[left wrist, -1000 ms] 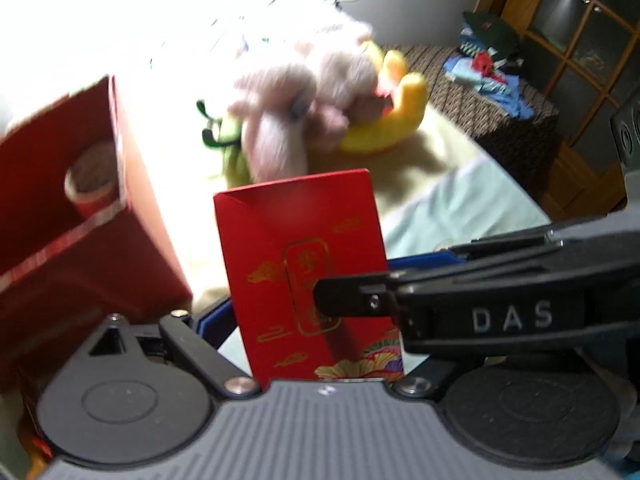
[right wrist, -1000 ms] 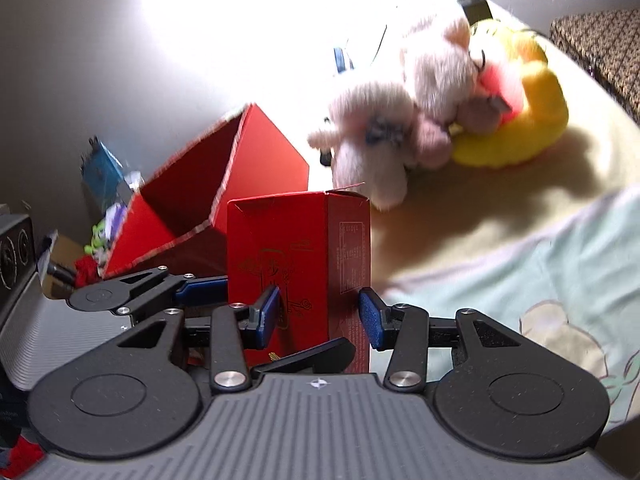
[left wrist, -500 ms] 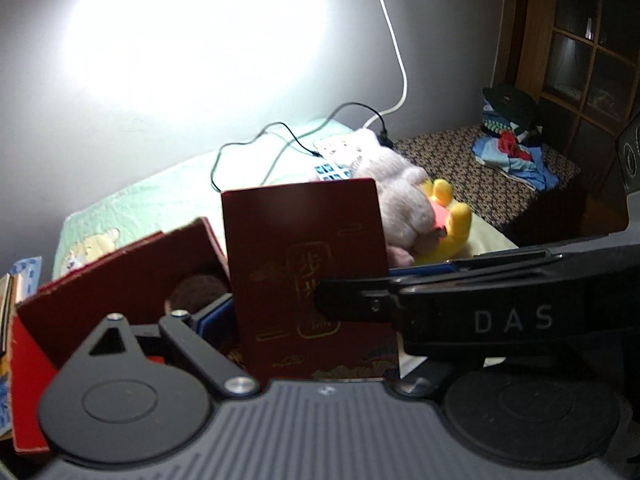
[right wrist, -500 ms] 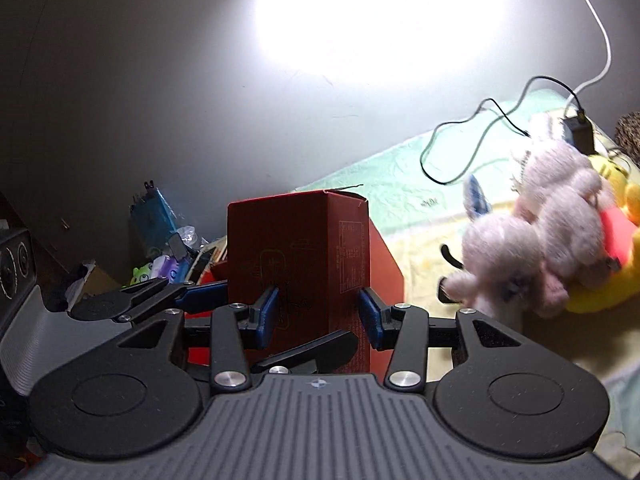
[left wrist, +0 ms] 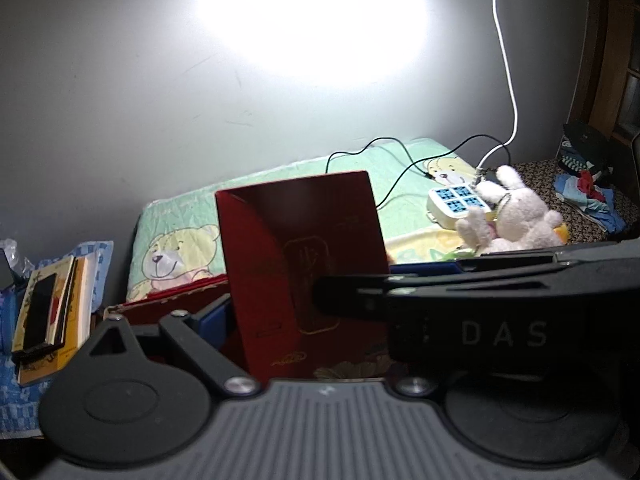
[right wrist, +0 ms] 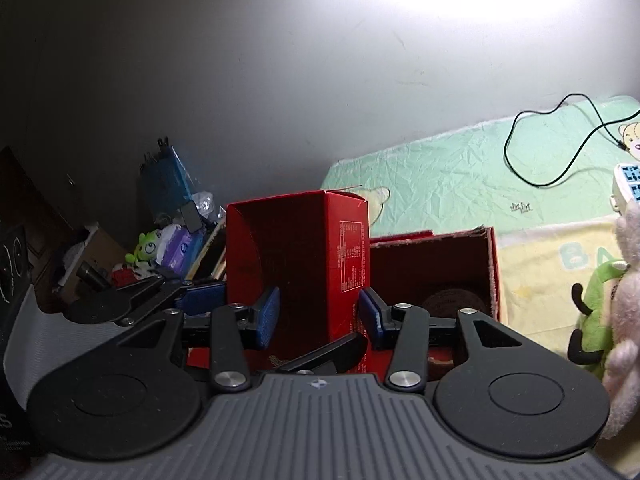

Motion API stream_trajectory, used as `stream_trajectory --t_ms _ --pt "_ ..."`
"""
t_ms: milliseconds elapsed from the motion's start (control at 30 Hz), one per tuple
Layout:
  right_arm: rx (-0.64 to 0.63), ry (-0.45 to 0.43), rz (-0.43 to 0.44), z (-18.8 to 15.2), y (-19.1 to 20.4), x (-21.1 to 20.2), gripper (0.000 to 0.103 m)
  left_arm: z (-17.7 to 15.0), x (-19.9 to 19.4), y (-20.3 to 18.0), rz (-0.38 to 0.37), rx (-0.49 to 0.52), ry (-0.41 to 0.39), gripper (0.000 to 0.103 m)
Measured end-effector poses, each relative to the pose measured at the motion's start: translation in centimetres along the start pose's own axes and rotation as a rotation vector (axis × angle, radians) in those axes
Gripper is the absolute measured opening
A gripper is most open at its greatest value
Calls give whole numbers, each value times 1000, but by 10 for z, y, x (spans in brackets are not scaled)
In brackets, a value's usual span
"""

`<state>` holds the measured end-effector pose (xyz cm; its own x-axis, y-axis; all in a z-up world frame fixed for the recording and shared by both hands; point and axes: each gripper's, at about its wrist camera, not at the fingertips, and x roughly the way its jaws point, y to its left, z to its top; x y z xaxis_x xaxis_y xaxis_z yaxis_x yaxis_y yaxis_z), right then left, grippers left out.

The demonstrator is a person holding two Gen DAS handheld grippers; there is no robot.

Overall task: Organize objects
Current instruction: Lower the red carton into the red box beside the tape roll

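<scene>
Red cardboard fills the middle of both views: a tall red carton (right wrist: 298, 276) stands upright, gripped from two sides at once. The right tongs (right wrist: 318, 314) reach forward level, their blue pads (right wrist: 267, 316) pressed against the carton's opposite faces, so they are closed on it. The left tongs (left wrist: 304, 304) come in crosswise; one blue pad (left wrist: 214, 316) sits at the carton's (left wrist: 302, 276) left edge and the other runs behind its right edge, so they too look clamped on it, though the contact there is partly hidden. Across the left view lies the black body of the right tool, stamped "DAS" (left wrist: 504, 332).

Gold ornament and a framed character show on the carton's broad face, too dim to read. Its narrow side carries a white printed table, too small to make out.

Just behind the carton sits a larger open red box (right wrist: 436, 272) on the bed, with a dark round thing (right wrist: 452, 300) inside. The green bear-print sheet (right wrist: 448, 184) spreads beyond, with a black cable (right wrist: 560, 160), a white power strip (left wrist: 456, 200) and a pale plush rabbit (left wrist: 516, 220).
</scene>
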<state>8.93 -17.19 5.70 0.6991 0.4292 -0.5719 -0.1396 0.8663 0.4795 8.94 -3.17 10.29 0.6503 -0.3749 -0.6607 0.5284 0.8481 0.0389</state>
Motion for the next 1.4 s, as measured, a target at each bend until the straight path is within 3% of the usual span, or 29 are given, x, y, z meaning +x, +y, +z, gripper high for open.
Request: stream_trajectory --t_ms 167,367,700,1033,1400 --pt "37 133 -41 -8 -2 33 49 -22 35 22 16 3 106 90" --pt "106 265 -75 -14 -14 57 50 -40 73 38 -58 -49 256 90" --pt "132 349 -118 -20 -26 70 52 -51 116 47 -126 -130 447 88" --pt "163 342 -154 -23 -28 64 51 -54 125 51 -141 -176 503 88" --pt "180 340 -177 -23 -28 66 51 -58 128 46 -137 -147 524 89"
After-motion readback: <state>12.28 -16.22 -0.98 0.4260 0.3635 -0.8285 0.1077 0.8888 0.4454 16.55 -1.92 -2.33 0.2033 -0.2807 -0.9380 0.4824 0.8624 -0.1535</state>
